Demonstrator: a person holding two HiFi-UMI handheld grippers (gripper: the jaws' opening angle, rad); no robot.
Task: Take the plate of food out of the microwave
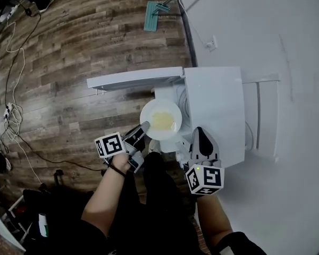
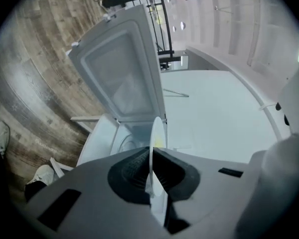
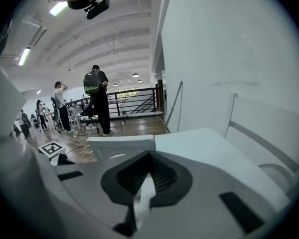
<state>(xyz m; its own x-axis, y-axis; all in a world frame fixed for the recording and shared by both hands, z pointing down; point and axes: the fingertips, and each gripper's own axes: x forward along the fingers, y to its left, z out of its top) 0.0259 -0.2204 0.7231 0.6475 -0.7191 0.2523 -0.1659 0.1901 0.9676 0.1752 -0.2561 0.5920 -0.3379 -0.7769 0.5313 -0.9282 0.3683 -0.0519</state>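
Left tool (image 1: pixel 144 126) is clamped on the plate (image 1: pixel 160 120) rim. The plate, with yellow food, is just ahead of it at the open microwave (image 1: pixel 215 108) mouth. Right tool (image 1: pixel 201 136) looks closed, beside the plate over the microwave's front; the white sliver between its pads is unclear.

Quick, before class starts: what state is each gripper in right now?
Left gripper: closed on the rim of the plate.
Right gripper: jaws together, nothing identifiable held.

A teal mop (image 1: pixel 156 13) lies on the far wooden floor (image 1: pixel 85 41), and white cables (image 1: pixel 11 116) trail along the left.
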